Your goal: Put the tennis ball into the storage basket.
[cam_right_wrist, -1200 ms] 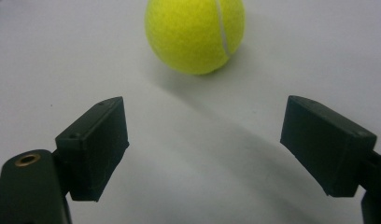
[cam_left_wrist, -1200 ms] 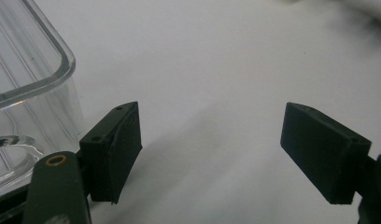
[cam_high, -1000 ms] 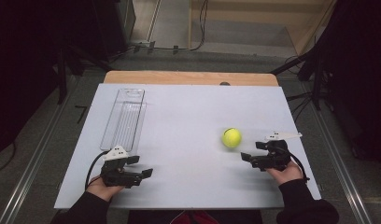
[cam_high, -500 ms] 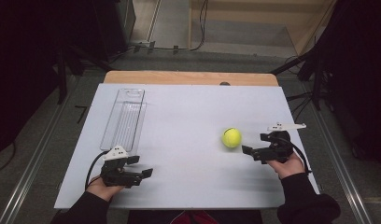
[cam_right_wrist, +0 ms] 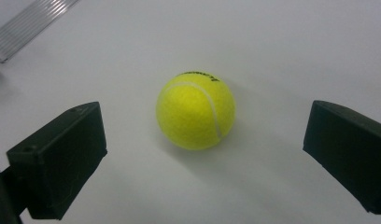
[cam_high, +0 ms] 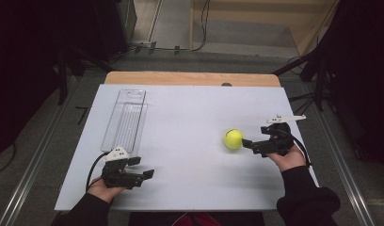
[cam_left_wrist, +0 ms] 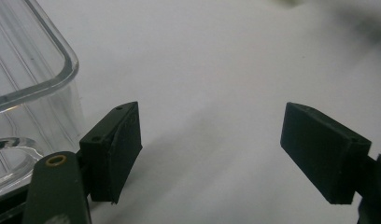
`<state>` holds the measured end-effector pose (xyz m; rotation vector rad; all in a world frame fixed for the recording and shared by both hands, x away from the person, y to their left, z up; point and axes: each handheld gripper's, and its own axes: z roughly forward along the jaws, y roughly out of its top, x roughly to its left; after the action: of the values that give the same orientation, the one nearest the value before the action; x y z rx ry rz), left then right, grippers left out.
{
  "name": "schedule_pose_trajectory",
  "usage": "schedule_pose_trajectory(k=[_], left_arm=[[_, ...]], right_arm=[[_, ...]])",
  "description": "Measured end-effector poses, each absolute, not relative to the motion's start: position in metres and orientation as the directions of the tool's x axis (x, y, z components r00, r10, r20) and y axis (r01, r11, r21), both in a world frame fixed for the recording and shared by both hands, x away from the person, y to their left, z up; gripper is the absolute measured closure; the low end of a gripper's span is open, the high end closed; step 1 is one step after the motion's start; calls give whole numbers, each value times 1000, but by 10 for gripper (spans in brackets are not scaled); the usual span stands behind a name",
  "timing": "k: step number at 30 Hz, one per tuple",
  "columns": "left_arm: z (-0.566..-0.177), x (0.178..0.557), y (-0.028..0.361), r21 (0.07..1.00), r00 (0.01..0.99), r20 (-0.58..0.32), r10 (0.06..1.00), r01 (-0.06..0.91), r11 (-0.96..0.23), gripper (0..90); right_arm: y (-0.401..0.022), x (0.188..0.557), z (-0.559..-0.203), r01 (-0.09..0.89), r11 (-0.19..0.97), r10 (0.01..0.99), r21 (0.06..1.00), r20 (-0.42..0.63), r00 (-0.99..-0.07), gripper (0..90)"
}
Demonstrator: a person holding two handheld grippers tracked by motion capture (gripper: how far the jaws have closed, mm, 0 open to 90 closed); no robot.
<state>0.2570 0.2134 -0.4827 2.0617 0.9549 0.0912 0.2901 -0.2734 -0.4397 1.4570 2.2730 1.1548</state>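
Right gripper (cam_high: 247, 144) advanced toward tennis ball (cam_high: 233, 139); jaws apart, ball just ahead between them, aligned for grasp. Left gripper (cam_high: 145, 174) idle, jaws apart, clear tray (cam_high: 125, 120) beside.

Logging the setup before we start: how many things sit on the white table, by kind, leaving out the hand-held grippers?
Tennis ball: 1
Clear plastic tray: 1
Total: 2

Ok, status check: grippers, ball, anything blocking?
Right gripper open, lined up on the tennis ball, not touching. Left gripper open, idle beside the clear tray. Nothing between jaws and ball.
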Motion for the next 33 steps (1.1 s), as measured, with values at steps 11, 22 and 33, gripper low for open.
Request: schedule_pose_trajectory(k=[11,22,33], left_arm=[[-484,258,214,718,703,-264,661,601,-352,211],[-483,256,212,721,715,-272,644,595,-356,211],[-484,259,215,716,706,-271,654,602,-353,211]], right_arm=[[-263,305,-428,676,219,841,704,215,-497,0],[-256,320,-422,668,239,832,705,205,-515,0],[-247,340,-420,662,254,824,705,201,-530,0]])
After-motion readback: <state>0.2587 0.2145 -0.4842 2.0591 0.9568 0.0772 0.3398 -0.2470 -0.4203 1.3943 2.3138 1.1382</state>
